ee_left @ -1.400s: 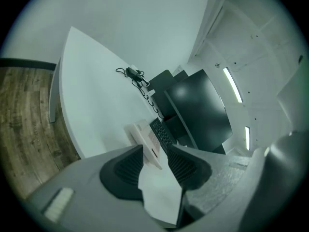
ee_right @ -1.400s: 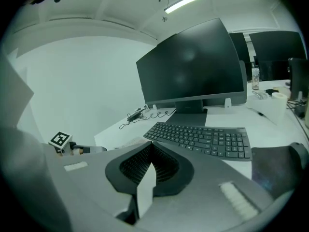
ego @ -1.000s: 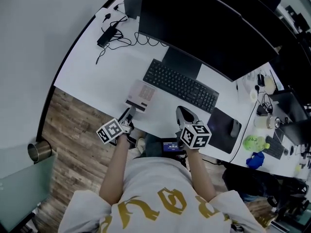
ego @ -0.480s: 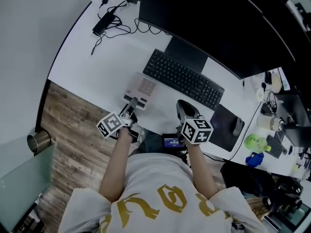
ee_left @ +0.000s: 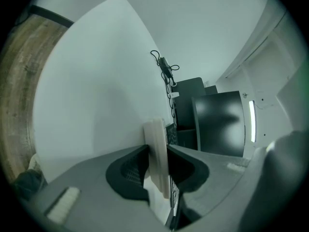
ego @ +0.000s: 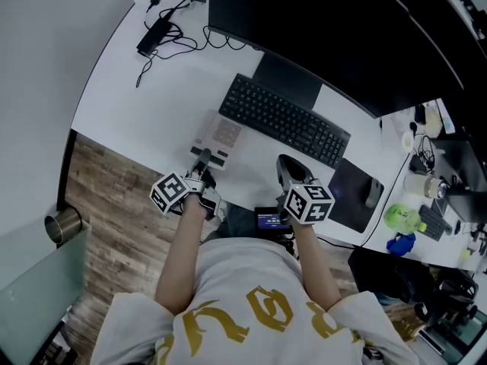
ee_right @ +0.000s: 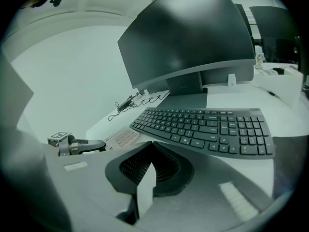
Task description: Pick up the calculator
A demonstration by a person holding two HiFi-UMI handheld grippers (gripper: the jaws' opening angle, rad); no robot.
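Observation:
The pale calculator (ego: 222, 135) lies near the front edge of the white desk (ego: 129, 105), just left of the black keyboard. My left gripper (ego: 203, 159) is shut on its near edge. In the left gripper view the calculator (ee_left: 157, 146) stands edge-on between the two dark pads of the left gripper (ee_left: 157, 170). My right gripper (ego: 288, 172) rests over the desk front, below the keyboard, with its jaws together and nothing between them. From the right gripper view (ee_right: 150, 170), the calculator (ee_right: 123, 137) and the left gripper (ee_right: 83, 146) show at the left.
A black keyboard (ego: 285, 120) sits under a large dark monitor (ego: 342, 36). A mouse (ego: 370, 192) lies on a dark pad (ego: 344, 198) to the right. Cables and a power adapter (ego: 154, 30) lie at the back left. A metal bin (ego: 62, 225) stands on the wooden floor.
My left gripper has moved forward onto the calculator's near edge and shut on it. The right gripper has stayed where it was.

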